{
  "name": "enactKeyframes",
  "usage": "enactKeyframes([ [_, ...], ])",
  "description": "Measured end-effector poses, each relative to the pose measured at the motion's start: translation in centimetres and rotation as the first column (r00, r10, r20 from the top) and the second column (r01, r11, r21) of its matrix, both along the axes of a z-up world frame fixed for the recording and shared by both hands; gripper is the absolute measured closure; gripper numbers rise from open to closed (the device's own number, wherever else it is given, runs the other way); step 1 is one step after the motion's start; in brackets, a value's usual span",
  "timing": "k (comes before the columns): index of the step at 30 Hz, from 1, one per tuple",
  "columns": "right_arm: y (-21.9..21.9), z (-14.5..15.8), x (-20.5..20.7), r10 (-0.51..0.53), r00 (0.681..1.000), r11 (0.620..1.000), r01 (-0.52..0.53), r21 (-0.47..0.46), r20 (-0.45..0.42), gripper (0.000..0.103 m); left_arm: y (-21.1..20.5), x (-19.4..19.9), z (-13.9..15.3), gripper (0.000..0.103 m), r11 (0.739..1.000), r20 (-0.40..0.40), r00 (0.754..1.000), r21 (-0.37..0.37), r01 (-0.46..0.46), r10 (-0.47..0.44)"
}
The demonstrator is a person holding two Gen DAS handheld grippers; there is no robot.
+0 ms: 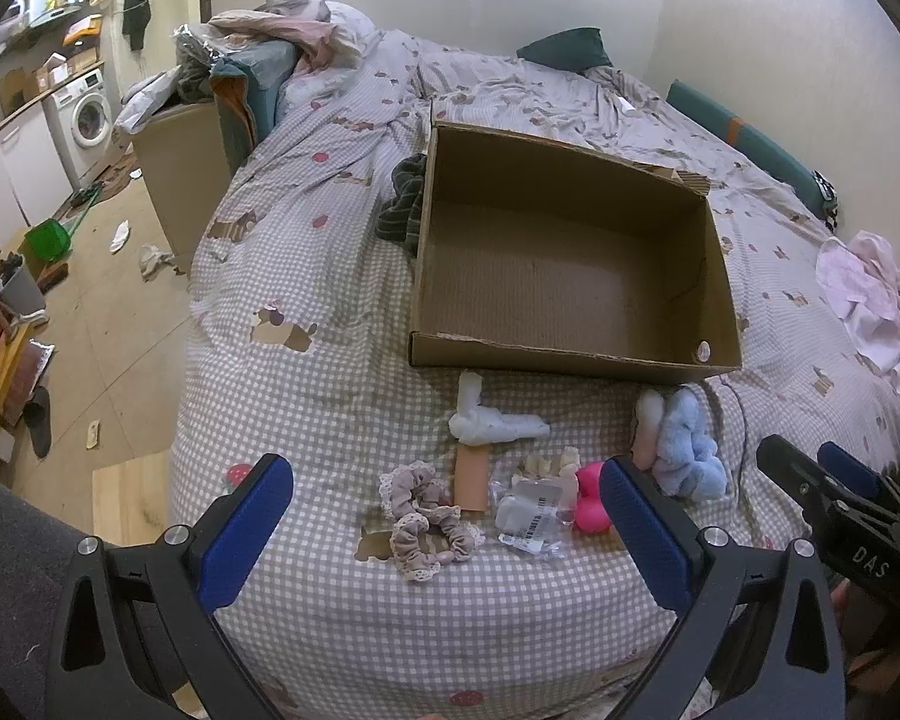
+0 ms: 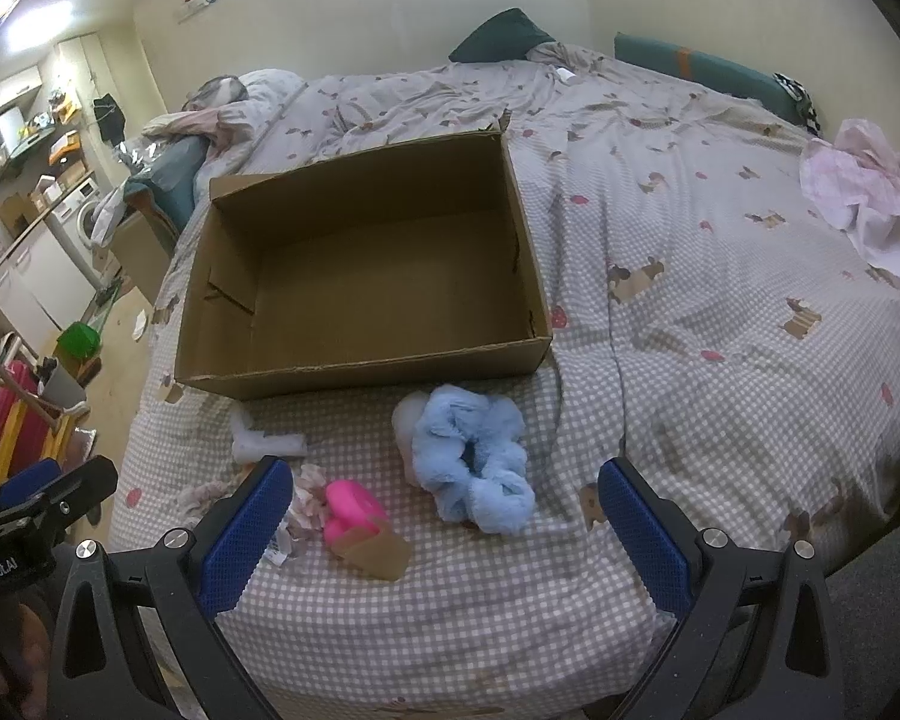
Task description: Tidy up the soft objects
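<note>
An open cardboard box [image 1: 570, 360] [image 2: 360, 369] lies on the checked bedspread with nothing inside. In front of it lie a white soft piece [image 1: 492, 420] [image 2: 264, 441], a beige lace scrunchie [image 1: 429, 519], a plastic packet [image 1: 531, 513], a pink round item [image 1: 591, 498] [image 2: 348, 507] and a fluffy blue scrunchie [image 1: 687, 450] [image 2: 477, 456]. My left gripper [image 1: 444, 516] hovers open above the beige scrunchie and packet. My right gripper [image 2: 444, 510] hovers open near the blue scrunchie and pink item. Neither holds anything.
Dark cloth [image 1: 405, 198] sits against the box's left wall. Pink clothing [image 1: 870, 300] [image 2: 864, 198] lies at the bed's right side. Pillows and piled laundry [image 1: 270, 42] are at the head. The bed's left edge drops to a cluttered floor [image 1: 108, 276].
</note>
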State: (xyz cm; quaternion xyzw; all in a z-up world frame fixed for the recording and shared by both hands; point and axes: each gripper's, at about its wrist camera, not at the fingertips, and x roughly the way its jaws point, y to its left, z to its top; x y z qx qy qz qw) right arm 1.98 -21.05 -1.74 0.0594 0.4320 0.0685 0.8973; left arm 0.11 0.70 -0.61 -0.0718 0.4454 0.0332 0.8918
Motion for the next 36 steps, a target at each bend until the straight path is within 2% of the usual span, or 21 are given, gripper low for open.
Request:
enactKeyframes([
  [27, -0.1, -0.3, 0.1, -0.007, 1.0, 1.0, 0.007, 0.009, -0.007, 0.0, 0.0, 0.0, -0.1, 0.001, 1.0, -0.01, 1.0, -0.01, 0.012, -0.012],
  [31, -0.2, 0.0, 0.3, -0.011, 1.0, 1.0, 0.012, 0.026, -0.024, 0.0, -0.2, 0.3, 0.1, 0.001, 0.999, -0.042, 0.999, -0.015, 0.028, -0.029],
  [36, -0.9, 1.1, 1.6, 0.0, 0.998, 0.996, 0.006, 0.093, -0.062, 0.0, 0.0, 1.9, 1.1, 0.001, 1.0, -0.084, 0.996, 0.003, 0.028, -0.028],
])
